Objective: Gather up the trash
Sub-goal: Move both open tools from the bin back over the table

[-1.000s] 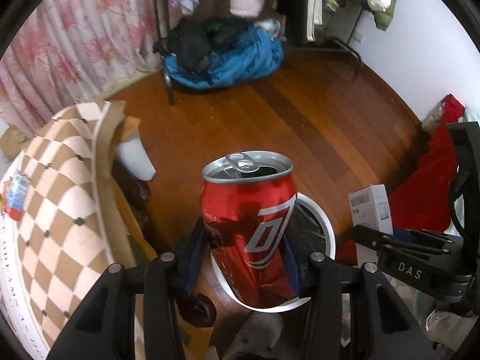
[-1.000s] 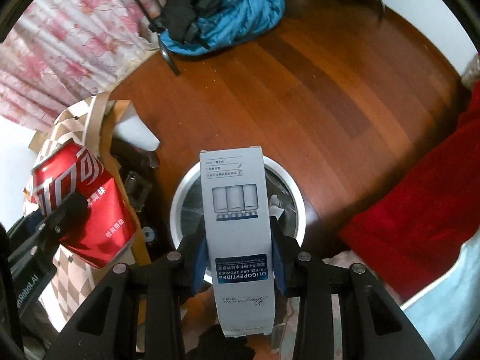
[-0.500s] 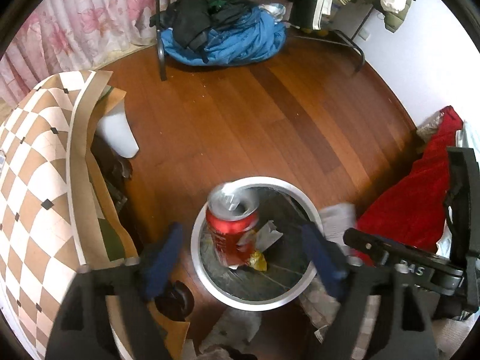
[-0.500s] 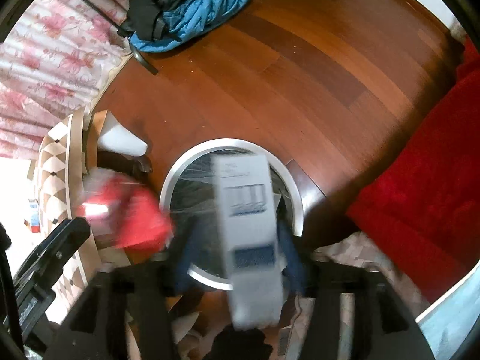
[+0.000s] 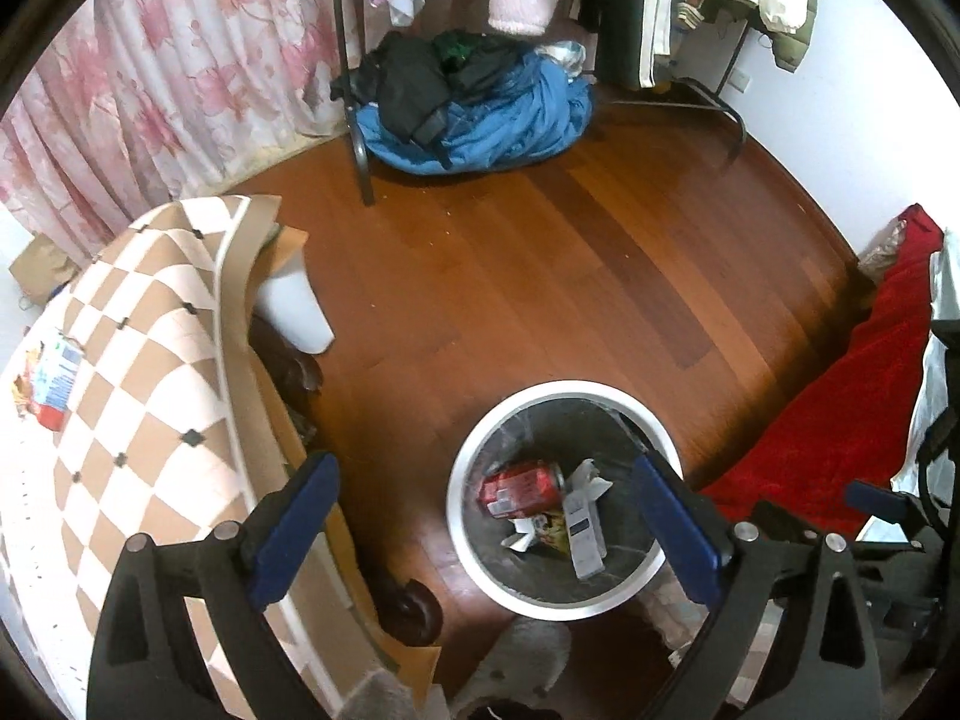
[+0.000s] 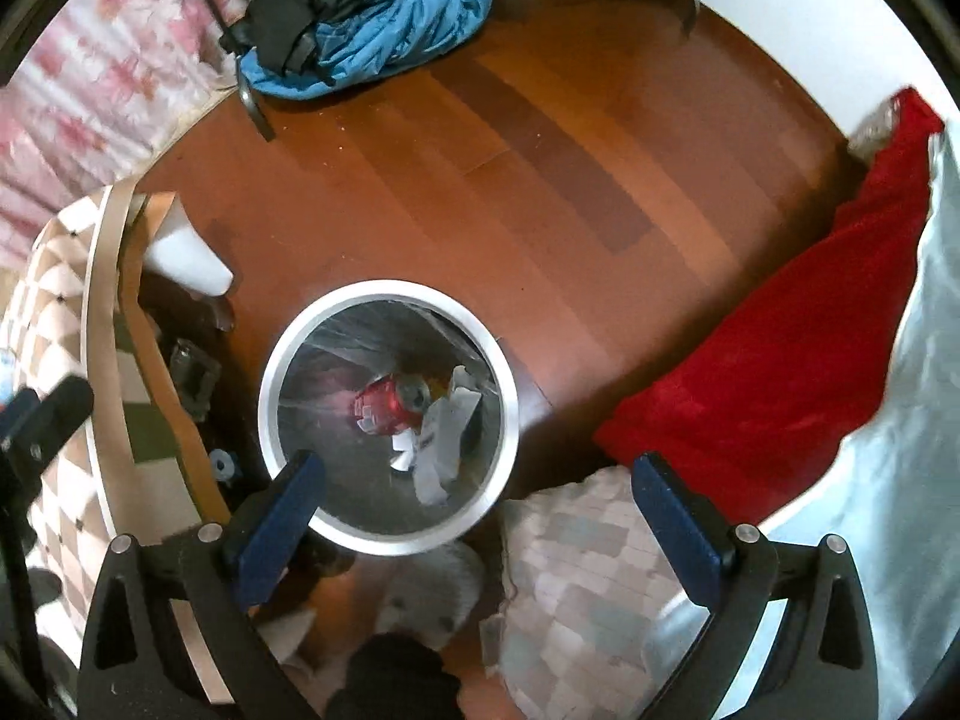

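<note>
Since a second ago both loads have dropped: the can and the box have left my tongs and now lie in the bin.

Left view: my left tongs (image 5: 480,516) stand wide apart and hold nothing. The bin (image 5: 462,510) sits on the floor just past them, beside the bench (image 5: 138,372). Inside I count one red can (image 5: 521,487) on its side, one white box (image 5: 585,531) next to it, and a few scraps I cannot count. One wrapper (image 5: 48,378) lies on the bench, likely the next piece. To finish this step well, I would lift straight up, clear of the rim, before swinging toward it.

Right view: my right tongs (image 6: 474,504) are also spread wide and empty, hanging over the bin (image 6: 270,372). One can (image 6: 390,403), one box (image 6: 444,426), touching each other at the bottom. I would keep these tongs open and back off without knocking the rim
</note>
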Motion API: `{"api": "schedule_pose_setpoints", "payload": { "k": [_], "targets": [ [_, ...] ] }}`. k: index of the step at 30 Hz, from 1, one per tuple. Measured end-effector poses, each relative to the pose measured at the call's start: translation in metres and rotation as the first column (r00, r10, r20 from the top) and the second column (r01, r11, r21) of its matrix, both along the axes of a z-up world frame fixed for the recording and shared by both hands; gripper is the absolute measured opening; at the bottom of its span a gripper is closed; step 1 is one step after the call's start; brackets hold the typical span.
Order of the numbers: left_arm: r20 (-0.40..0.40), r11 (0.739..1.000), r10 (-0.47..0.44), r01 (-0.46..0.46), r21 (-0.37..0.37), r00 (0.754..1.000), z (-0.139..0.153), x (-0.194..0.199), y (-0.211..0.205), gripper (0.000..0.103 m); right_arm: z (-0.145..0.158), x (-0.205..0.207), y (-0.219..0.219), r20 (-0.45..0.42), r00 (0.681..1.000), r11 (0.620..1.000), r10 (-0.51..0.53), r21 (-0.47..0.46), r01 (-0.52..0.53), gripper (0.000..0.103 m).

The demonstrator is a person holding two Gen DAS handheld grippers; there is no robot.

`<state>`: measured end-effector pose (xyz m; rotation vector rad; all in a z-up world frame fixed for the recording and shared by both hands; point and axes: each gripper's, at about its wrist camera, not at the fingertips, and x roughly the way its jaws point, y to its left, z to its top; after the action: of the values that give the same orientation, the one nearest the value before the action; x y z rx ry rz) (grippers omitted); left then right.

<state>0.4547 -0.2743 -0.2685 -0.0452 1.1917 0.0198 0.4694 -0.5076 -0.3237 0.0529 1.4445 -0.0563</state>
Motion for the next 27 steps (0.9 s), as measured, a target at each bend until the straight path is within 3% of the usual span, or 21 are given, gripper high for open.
{"api": "schedule_pose_setpoints", "payload": {
  "k": [8, 18, 21, 27],
  "targets": [
    [0.043, 1.0, -0.009, 0.009, 0.013, 0.999, 0.034, -0.02, 0.005, 0.1, 0.044, -0.024, 0.007, 0.04, 0.999, 1.0, 0.022, -0.017, -0.022, 0.103],
    [0.123, 1.0, -0.029, 0.029, -0.005, 0.992, 0.094, -0.057, 0.009, 0.1, 0.129, -0.062, 0.009, 0.156, 0.988, 1.0, 0.012, -0.017, -0.009, 0.103],
    [0.14, 1.0, -0.005, 0.006, -0.004, 0.99, 0.112, -0.067, 0.024, 0.1, 0.157, -0.074, 0.013, 0.199, 0.98, 1.0, -0.005, 0.015, 0.002, 0.103],
    [0.176, 0.991, 0.136, -0.135, -0.022, 0.975, 0.143, -0.086, 0.099, 0.1, 0.207, -0.087, 0.048, 0.283, 0.959, 0.996, 0.008, 0.082, -0.032, 0.103]
  ]
}}
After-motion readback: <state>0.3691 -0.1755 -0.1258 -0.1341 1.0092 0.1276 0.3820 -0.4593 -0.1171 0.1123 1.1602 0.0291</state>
